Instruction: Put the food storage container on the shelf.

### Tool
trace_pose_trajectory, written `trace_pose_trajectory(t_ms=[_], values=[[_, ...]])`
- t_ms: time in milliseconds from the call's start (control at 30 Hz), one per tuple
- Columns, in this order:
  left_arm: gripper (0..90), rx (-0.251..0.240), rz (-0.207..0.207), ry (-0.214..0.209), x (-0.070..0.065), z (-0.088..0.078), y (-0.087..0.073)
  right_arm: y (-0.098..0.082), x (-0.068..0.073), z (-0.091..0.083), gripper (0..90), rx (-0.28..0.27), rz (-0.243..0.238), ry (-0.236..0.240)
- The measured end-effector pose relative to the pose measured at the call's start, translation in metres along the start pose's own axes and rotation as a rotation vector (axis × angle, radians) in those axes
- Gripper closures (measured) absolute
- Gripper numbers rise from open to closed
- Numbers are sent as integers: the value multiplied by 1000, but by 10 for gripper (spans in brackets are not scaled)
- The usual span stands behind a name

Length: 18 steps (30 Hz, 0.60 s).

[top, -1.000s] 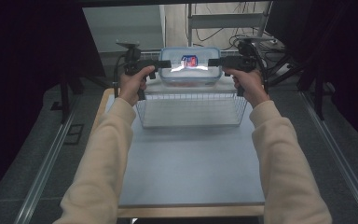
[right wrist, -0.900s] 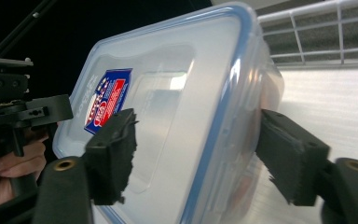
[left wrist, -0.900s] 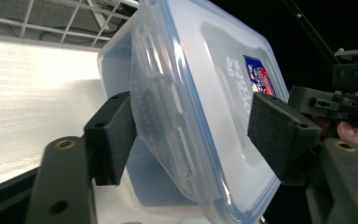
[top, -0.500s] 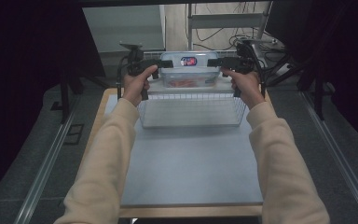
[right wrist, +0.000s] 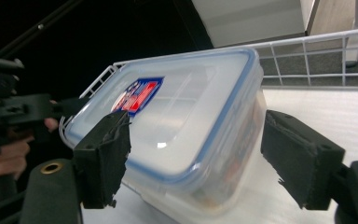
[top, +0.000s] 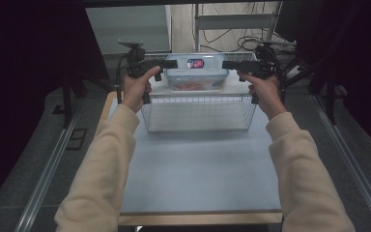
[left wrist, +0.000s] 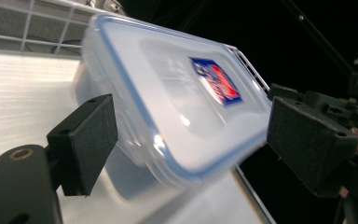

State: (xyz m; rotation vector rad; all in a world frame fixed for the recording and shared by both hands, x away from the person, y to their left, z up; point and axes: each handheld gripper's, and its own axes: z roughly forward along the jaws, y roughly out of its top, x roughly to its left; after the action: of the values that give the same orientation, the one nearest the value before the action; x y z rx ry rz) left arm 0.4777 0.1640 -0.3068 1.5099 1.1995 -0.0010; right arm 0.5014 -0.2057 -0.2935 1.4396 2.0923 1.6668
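While both arms reach to twelve o'clock, the clear lidded food container (top: pixel 197 72) sits above the wire basket (top: pixel 198 112) at the table's (top: pixel 198 174) far end, between both tools. The left gripper (top: pixel 170 64) presses its nine o'clock end, the right gripper (top: pixel 229 65) its three o'clock end. Each gripper's jaws stand wide apart, straddling the container's corner without clamping it.

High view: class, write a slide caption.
Two hand-held grippers flank a clear lidded plastic container at the far side of a white wire basket.
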Motion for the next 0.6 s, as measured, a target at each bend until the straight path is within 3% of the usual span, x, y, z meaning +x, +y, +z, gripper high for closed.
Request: trace_pose_trajectory(t_ms=[267,467,600], values=[[163,-29,98,-41,-26,-37,-32,-26,5,-31,201,10,-78,43],[165,-12,195,-45,-41,-60,-77,-68,6,-57,192,19,-153,74],[165,12,206,-65,-41,-67,-110,-101,4,-72,187,22,-190,88]])
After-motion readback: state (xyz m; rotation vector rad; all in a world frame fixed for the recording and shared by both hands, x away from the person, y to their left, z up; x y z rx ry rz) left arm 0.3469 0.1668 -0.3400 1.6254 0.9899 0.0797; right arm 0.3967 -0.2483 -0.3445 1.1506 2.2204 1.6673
